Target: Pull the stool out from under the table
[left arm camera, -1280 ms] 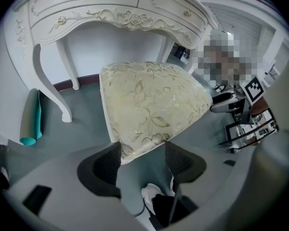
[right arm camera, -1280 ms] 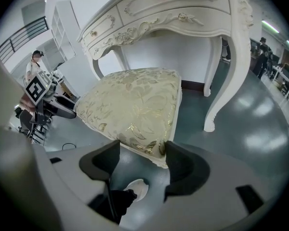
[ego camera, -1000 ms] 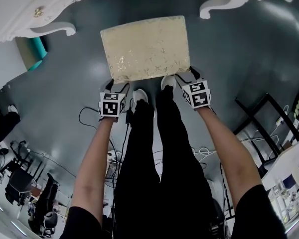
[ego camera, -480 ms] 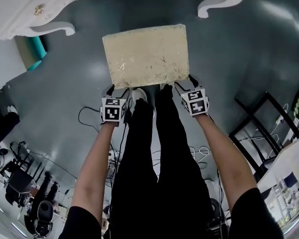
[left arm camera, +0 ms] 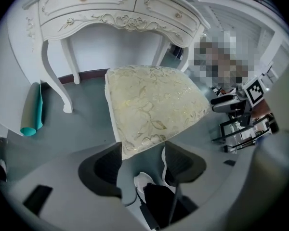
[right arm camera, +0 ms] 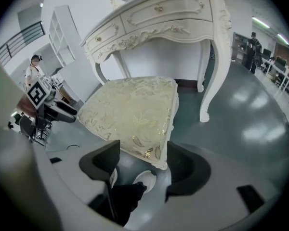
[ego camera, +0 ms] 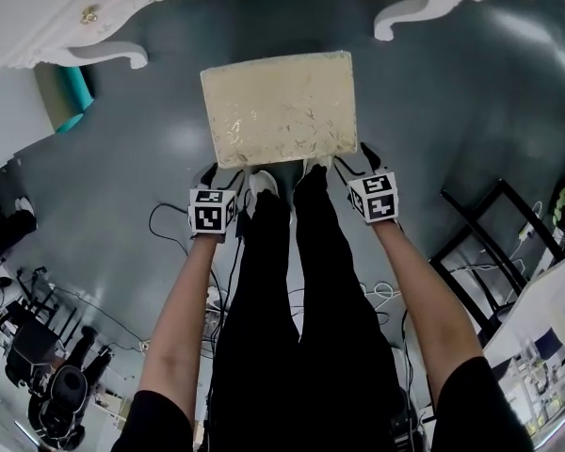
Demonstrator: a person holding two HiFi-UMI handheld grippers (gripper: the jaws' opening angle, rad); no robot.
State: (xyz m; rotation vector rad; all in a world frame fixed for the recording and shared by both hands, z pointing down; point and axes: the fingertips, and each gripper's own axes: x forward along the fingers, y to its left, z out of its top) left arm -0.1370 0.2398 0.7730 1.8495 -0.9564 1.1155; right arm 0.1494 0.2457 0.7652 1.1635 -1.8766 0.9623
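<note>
While the person stands right behind it, the stool [ego camera: 278,106] sits on the grey floor [ego camera: 461,102], clear of the white table [ego camera: 66,36] and just in front of the person's shoes [ego camera: 264,181]. The left gripper [ego camera: 221,169] clamps the stool's near left corner between wide-set jaws, and the right gripper [ego camera: 351,156] clamps the near right corner the same way
</note>
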